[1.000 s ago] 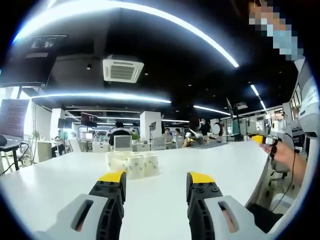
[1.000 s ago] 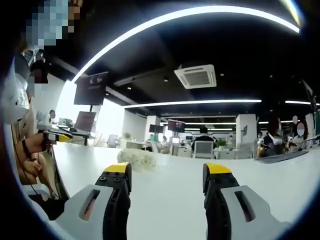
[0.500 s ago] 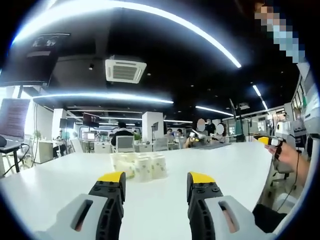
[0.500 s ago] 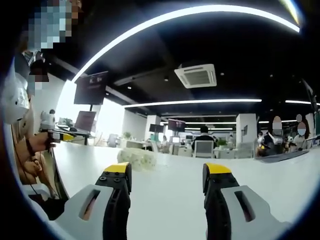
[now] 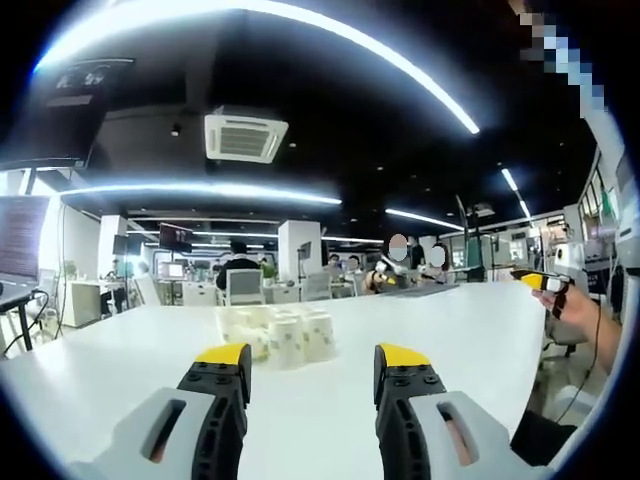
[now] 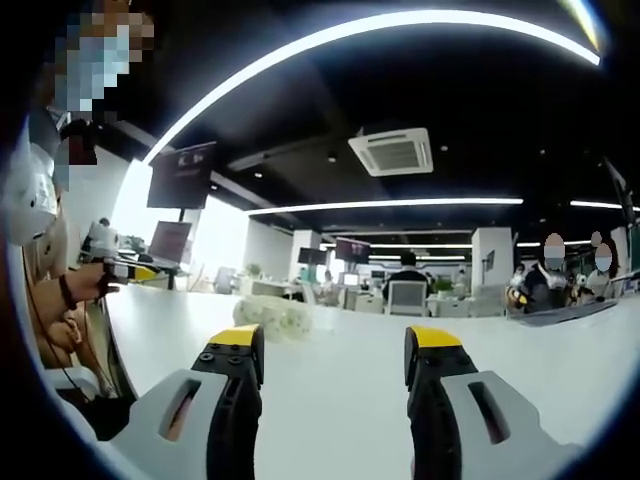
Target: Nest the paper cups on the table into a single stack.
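Spread wide and empty, the left gripper (image 5: 312,365) sits low over the white table (image 5: 480,330) in the left gripper view, its yellow-tipped jaws aimed at a cluster of paper cups (image 5: 278,336) standing just beyond the tips. The cups huddle together, touching or nearly so, none yet nested as far as the blur allows. That low, level approach probably suits taking one cup by its side wall. At the right edge the person's hand (image 5: 578,308) holds the other tool out over the table's far side.

From the right gripper view, the right gripper (image 6: 333,352) is likewise agape with nothing between its jaws, pointing across bare tabletop (image 6: 560,350). The cups (image 6: 277,318) lie farther off here, just above its left jaw tip, well apart from it. This side looks to be waiting its turn, likely to steady or receive a cup.
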